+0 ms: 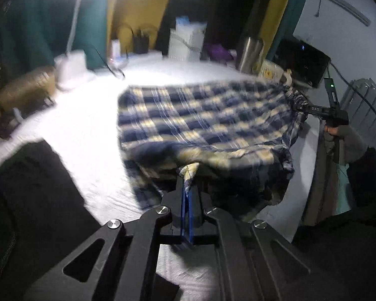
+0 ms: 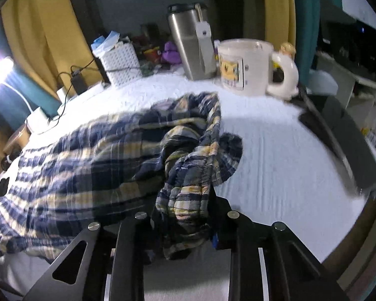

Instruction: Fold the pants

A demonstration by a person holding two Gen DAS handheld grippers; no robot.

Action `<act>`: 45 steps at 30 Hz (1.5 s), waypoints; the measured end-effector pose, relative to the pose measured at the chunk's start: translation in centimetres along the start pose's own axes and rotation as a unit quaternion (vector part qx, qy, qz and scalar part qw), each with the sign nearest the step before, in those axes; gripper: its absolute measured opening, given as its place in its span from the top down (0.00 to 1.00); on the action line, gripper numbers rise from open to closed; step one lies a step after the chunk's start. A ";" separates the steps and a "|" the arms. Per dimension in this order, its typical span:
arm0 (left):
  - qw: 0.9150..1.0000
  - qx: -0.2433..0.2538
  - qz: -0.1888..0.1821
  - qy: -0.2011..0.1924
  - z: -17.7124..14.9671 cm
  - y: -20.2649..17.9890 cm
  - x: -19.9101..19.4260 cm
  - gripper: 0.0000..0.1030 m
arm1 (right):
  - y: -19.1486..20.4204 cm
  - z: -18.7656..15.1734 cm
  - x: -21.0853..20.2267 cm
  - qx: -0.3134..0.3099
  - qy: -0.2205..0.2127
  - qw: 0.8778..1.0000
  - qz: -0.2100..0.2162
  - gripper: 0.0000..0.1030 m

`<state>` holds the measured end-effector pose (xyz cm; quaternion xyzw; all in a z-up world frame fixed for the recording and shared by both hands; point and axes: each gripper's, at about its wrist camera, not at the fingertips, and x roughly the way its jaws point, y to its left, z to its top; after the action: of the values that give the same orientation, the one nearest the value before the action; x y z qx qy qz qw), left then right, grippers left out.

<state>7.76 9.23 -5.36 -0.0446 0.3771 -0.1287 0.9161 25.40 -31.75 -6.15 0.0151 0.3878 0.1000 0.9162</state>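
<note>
The plaid pants [image 1: 200,123] lie spread out on the white table [image 1: 87,130], reaching from its middle to its near right edge. They are blue, white and yellow. The left gripper [image 1: 187,175] is closed tight on a small bit of the pants cloth at the near edge, and the cloth sticks up between its two black fingers [image 1: 179,193]. The right gripper [image 2: 188,215] is closed on a thick, bunched-up end of the pants [image 2: 112,155], and the cloth hangs down over its fingers and hides most of them. In the left view, the right gripper [image 1: 313,110] shows at the right edge of the table, pinching the far corner of the pants, with a hand [image 1: 334,131] holding it. The pants look lifted a little between the two grippers and sag in the middle. At the far edge of the table stand a tall silver cup [image 2: 190,45], a big white mug [image 2: 248,65] just beside it, and a white basket [image 2: 120,62] further left. A small purple toy [image 2: 171,52] sits between the basket and the silver cup. The pictures are a bit blurry.
</note>
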 end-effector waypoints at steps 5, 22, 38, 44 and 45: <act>1.000 0.007 0.024 0.013 -1.8 -0.4 -1.6 1.00 | 0.1 1.5 0.3 -0.018 -0.003 1.000 -0.017 0.75; 1.000 0.006 -0.001 0.026 -3.9 -0.8 -4.2 0.43 | 0.2 -3.2 -3.5 -0.020 -0.022 0.998 -0.061 0.31; 0.995 -0.011 -0.088 0.038 -1.9 -1.5 -0.4 0.92 | 14.7 -5.9 -8.5 -0.142 -0.056 0.985 0.084 0.30; 0.994 -0.032 -0.088 0.060 -3.1 -2.0 -1.5 0.95 | 21.2 -7.5 -5.6 -0.198 -0.016 0.969 0.147 0.30; 0.994 -0.036 -0.084 0.066 -3.4 -1.9 -1.2 0.95 | 21.8 -7.8 -5.1 -0.205 -0.011 0.967 0.148 0.31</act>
<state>4.16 7.82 -6.62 -0.1002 0.4365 -0.1938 0.8728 12.64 -11.80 -5.72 -0.1146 0.3423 0.3121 0.8788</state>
